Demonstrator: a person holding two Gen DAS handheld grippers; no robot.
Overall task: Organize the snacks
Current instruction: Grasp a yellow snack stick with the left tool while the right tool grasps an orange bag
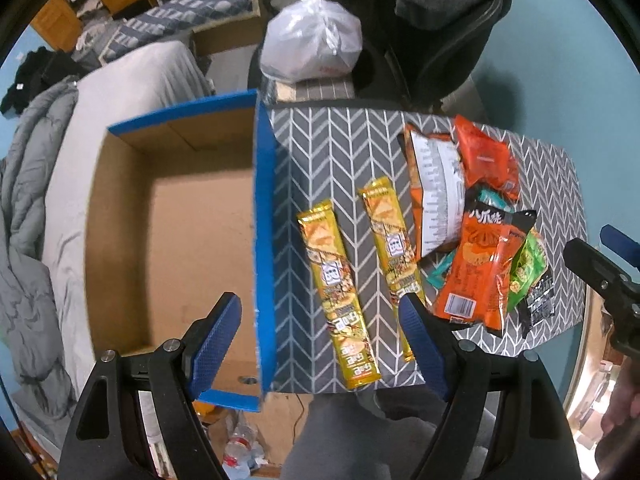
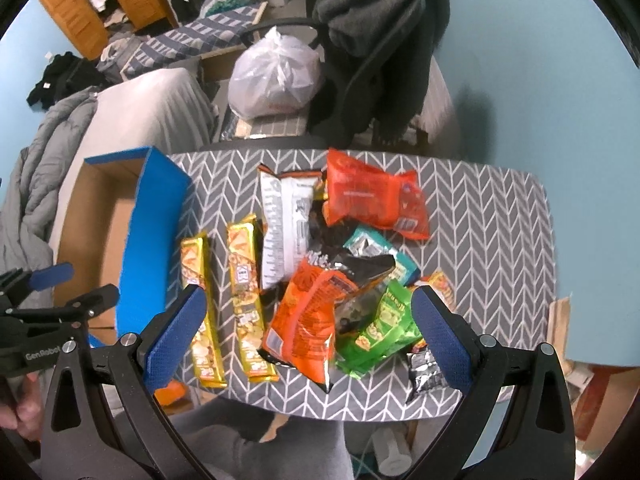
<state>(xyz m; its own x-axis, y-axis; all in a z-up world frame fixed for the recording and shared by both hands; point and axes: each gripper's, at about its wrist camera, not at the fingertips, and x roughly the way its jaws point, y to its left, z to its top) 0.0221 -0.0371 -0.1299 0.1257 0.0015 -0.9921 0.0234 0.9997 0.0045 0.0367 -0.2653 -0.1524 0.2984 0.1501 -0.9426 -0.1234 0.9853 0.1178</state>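
Observation:
Two long yellow snack sticks (image 1: 340, 296) (image 1: 394, 248) lie side by side on the grey chevron table (image 1: 340, 148); they also show in the right wrist view (image 2: 200, 312) (image 2: 246, 300). To their right is a pile of bags: orange (image 2: 308, 320), red-orange (image 2: 372, 196), white (image 2: 284, 224), green (image 2: 384, 328). An open blue cardboard box (image 1: 264, 220) stands at the table's left. My left gripper (image 1: 320, 340) is open and empty above the box wall and the near stick. My right gripper (image 2: 308, 336) is open and empty above the pile.
A bed with a grey duvet (image 1: 36, 184) lies left of the box. A white plastic bag (image 1: 312, 36) sits on a stool behind the table, next to a chair draped with dark clothing (image 1: 440, 12). The blue wall (image 2: 540, 60) is at right.

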